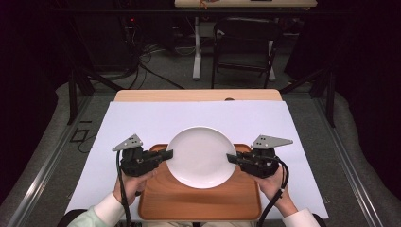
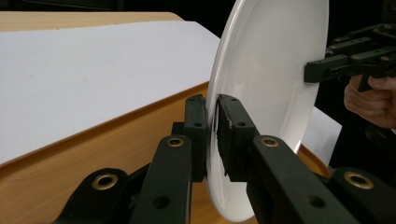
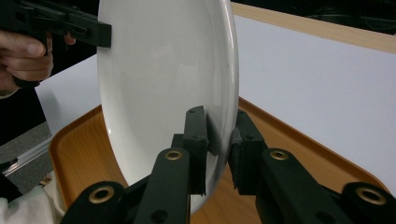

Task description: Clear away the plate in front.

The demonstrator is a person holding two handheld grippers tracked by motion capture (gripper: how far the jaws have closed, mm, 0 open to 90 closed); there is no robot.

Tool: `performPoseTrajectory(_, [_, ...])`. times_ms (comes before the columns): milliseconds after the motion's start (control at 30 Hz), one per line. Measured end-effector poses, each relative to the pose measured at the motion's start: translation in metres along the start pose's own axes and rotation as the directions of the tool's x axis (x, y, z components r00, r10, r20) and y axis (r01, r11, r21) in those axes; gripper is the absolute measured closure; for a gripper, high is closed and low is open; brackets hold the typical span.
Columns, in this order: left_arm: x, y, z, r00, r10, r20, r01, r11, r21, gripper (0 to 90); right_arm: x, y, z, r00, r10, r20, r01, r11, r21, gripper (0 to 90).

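Between the two tools, a white plate (image 1: 201, 156) is held over a wooden tray (image 1: 198, 201). The left tool (image 1: 166, 155) pinches the plate's left rim, its jaws pressed on either face; the right tool (image 1: 232, 158) pinches the opposite rim the same way. The tray rests on a white sheet (image 1: 142, 118) that covers the counter (image 1: 198, 95).

A white sheet (image 1: 142, 123) covered the wooden table (image 1: 198, 95). Behind it stood a black chair (image 1: 246, 47) on the grey floor (image 1: 161, 71).
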State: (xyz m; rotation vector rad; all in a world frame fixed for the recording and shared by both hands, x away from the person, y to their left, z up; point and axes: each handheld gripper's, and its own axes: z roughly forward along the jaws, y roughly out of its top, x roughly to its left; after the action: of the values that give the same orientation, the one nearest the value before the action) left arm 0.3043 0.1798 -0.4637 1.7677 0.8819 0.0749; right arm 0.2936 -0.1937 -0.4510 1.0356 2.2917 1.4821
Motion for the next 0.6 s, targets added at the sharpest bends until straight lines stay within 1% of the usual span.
performPoseTrajectory(133, [0.0,-0.004,-0.002,0.9997,-0.018,0.015,0.017,0.9997,0.014,82.6,0.001,-0.003,0.0,0.9998,0.019,-0.007,-0.018,1.0,0.009,79.5])
performPoseTrajectory(233, [0.0,-0.007,-0.003,0.9993,-0.033,0.02,0.032,0.9991,0.026,82.6,0.003,-0.005,0.0,0.9997,0.023,-0.013,-0.022,0.999,0.026,79.7])
performPoseTrajectory(333, [-0.001,-0.009,-0.005,0.9994,-0.029,0.02,0.028,0.9986,0.045,82.6,0.004,-0.007,0.001,0.999,0.036,-0.026,-0.035,0.999,0.04,80.6])
performPoseTrajectory(400, [-0.001,-0.011,-0.005,0.9997,-0.021,0.014,0.02,0.9973,0.071,82.4,0.006,-0.009,0.002,0.9986,0.044,-0.03,-0.042,0.997,0.058,81.1])
performPoseTrajectory(467, [0.0,-0.015,-0.004,0.9988,-0.041,0.027,0.038,0.9941,0.101,82.5,0.006,-0.011,0.003,0.9983,0.051,-0.028,-0.049,0.996,0.074,81.3])
performPoseTrajectory(500, [0.001,-0.016,-0.004,0.9987,-0.045,0.026,0.042,0.9935,0.106,82.5,0.006,-0.013,0.005,0.9977,0.061,-0.03,-0.058,0.994,0.091,81.3])
performPoseTrajectory(600, [0.001,-0.019,-0.004,0.9983,-0.055,0.023,0.051,0.9905,0.128,82.5,0.006,-0.015,0.008,0.9964,0.078,-0.032,-0.074,0.991,0.115,81.3])
